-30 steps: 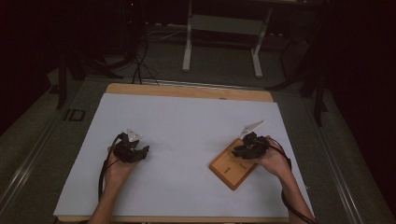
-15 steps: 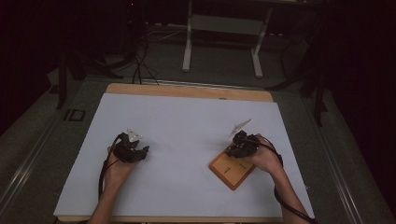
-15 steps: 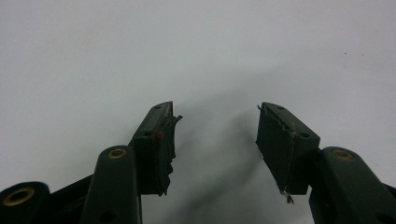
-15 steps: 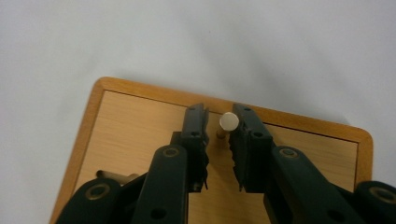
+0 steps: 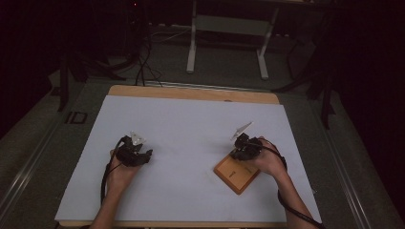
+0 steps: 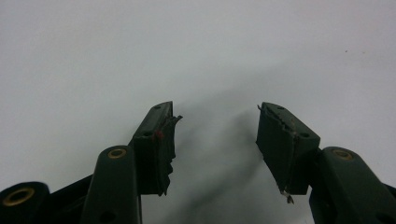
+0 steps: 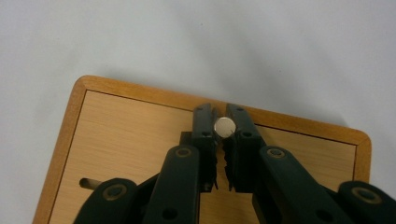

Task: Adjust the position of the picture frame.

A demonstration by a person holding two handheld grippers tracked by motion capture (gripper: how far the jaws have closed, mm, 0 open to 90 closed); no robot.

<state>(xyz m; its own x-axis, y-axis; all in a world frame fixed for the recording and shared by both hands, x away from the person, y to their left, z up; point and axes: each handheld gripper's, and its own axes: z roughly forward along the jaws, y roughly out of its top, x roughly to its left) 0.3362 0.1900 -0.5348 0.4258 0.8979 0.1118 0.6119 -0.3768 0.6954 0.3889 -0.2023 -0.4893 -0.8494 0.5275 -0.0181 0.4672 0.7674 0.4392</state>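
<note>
A flat wooden box (image 5: 236,174) lies on the white sheet (image 5: 191,133) at the right, its lid (image 7: 130,140) framed by a darker rim. My right gripper (image 5: 239,151) hovers over its far edge, shut on a small round metal peg (image 7: 224,126) that stands between the fingertips (image 7: 204,126). A slot (image 7: 88,183) shows in the lid at the lower left of the right gripper view. My left gripper (image 5: 143,156) rests on the sheet at the left, open with nothing between its fingertips (image 6: 156,135).
The white sheet covers a wooden table (image 5: 191,93) whose far edge shows. Beyond it stands a metal frame (image 5: 229,28) on the dark floor, with cables (image 5: 143,62) at the back left. A cable trails from each gripper along the person's forearms.
My right gripper has shifted slightly left and toward the far edge of the wooden box. The left gripper has stayed still.
</note>
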